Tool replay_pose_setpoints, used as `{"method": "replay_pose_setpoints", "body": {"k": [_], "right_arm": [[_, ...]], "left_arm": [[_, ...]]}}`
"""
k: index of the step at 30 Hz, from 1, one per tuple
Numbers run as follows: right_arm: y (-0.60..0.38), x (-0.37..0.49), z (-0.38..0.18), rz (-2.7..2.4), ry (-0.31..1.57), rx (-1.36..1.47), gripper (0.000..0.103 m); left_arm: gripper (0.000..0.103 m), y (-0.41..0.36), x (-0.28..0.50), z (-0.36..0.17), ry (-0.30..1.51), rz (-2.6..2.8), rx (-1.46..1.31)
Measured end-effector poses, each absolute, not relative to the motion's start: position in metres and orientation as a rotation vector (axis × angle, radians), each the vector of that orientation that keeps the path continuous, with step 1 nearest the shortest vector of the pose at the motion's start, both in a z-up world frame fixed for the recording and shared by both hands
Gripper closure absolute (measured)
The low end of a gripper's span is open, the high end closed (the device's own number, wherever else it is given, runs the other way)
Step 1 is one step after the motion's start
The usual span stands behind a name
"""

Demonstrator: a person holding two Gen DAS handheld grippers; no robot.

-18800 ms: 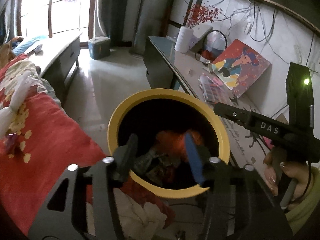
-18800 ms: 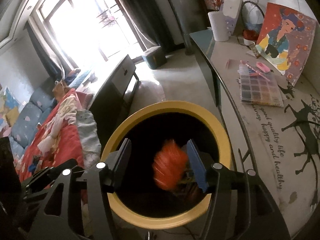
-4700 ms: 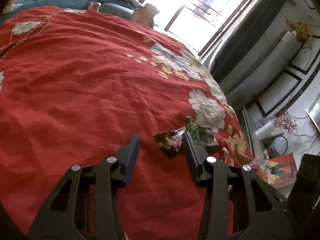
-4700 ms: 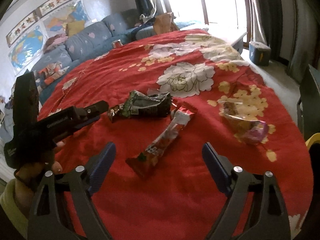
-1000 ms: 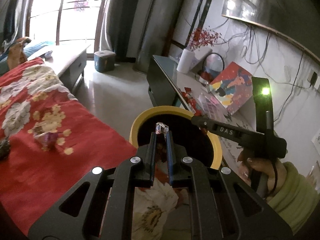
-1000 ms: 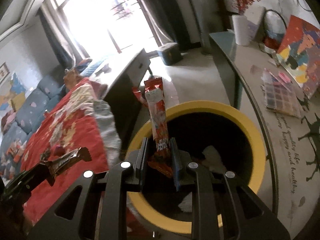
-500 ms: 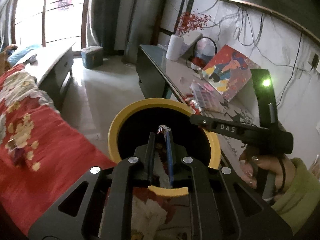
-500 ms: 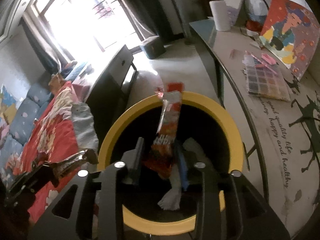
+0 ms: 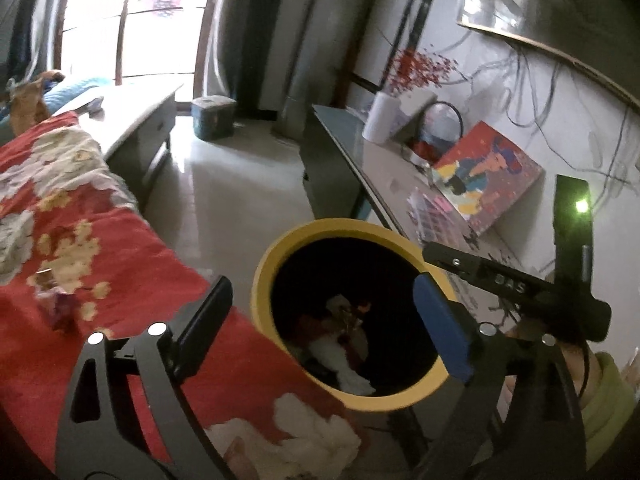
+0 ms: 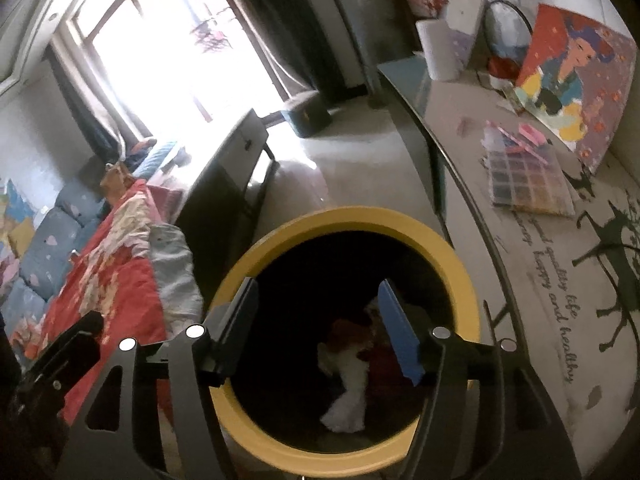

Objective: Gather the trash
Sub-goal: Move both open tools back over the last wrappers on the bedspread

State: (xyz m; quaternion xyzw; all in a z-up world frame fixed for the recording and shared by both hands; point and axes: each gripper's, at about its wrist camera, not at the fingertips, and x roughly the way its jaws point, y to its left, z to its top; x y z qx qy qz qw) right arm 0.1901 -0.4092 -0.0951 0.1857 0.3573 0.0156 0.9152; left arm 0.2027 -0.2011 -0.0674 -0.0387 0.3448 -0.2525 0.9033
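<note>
Over the yellow bin (image 10: pixel 344 220), both grippers hang with nothing between their jaws: the left gripper (image 9: pixel 320 320) spread wide, the right gripper (image 10: pixel 316 332) about half open, both having just been opening. Wrappers (image 10: pixel 352 344) lie inside the bin. The drop looks done; next comes a swing to the red bedspread (image 9: pixel 120 248), where one more scrap (image 9: pixel 60 312) seems to lie. Beside the bin stands a side table (image 10: pixel 532 280); a bright window (image 10: pixel 176 44) lights the room.

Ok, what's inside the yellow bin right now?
Inside the yellow bin lies a heap of trash: a crumpled white piece and red wrappers around it. The interior is dark, so anything beneath that heap, and the bin's bottom, cannot be seen.
</note>
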Motion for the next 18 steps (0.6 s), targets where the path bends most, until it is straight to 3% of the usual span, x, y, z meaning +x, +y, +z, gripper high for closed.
{"method": "replay_pose_setpoints", "body": {"k": [18], "right_arm": [[-0.311, 0.181, -0.056, 0.23, 0.66, 0.244, 0.035]], "left_arm": [[0.011, -0.121, 0.184, -0.04, 0.584, -0.331, -0.151]]}}
